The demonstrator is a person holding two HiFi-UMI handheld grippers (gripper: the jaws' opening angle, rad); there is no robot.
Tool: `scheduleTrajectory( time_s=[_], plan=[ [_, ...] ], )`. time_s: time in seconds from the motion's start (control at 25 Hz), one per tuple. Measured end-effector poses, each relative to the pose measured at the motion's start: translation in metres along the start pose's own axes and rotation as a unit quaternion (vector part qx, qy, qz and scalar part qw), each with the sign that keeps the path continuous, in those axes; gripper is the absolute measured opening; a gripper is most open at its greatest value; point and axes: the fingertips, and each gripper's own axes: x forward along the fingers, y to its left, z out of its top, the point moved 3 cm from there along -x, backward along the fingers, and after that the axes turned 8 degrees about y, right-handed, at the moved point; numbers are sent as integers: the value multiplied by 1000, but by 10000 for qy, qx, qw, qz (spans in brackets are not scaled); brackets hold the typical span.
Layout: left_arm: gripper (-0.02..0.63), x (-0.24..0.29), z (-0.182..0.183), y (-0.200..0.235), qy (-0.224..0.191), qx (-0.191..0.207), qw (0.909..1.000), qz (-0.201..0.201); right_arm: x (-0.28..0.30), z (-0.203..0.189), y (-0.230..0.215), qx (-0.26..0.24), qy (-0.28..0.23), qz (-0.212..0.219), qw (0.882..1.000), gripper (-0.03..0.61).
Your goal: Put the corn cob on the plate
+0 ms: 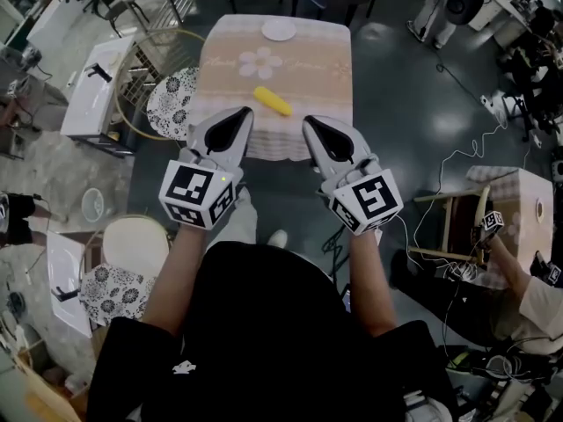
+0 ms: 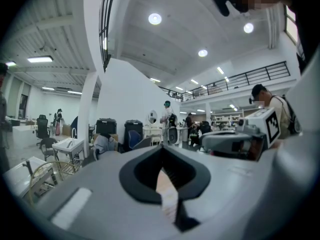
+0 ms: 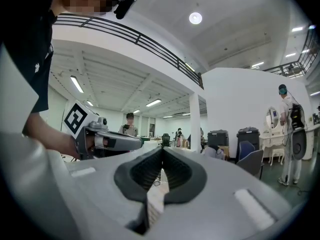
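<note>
A yellow corn cob (image 1: 272, 100) lies near the front of a small table (image 1: 308, 60) covered with a pale checked cloth that has a flower print. A white plate (image 1: 279, 31) sits at the table's far edge, apart from the cob. My left gripper (image 1: 243, 113) hovers before the table's front edge, left of the cob, its jaws shut and empty. My right gripper (image 1: 310, 122) is level with it on the right, also shut with nothing in it. Neither gripper view shows the cob or plate; each shows only closed jaws, the left gripper (image 2: 161, 147) and the right gripper (image 3: 162, 149).
A floral-cushioned round stool (image 1: 171, 102) and a wire basket (image 1: 149, 64) stand left of the table, with white sinks (image 1: 97, 95) beyond. Another person's arm (image 1: 537, 297) is at a second small table (image 1: 519, 196) on the right. Cables (image 1: 457, 161) trail over the dark floor.
</note>
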Motion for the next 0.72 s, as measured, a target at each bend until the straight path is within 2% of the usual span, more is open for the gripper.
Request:
scheduleTrajectory(
  time_s=[0.44, 0.72],
  plan=[
    [5, 16, 2, 10, -53, 90, 9999, -130, 20, -4, -13, 27, 59, -2, 10000, 1],
    [5, 24, 9, 33, -171, 81, 9994, -300, 47, -1, -18, 80, 78, 18, 9999, 0]
  ],
)
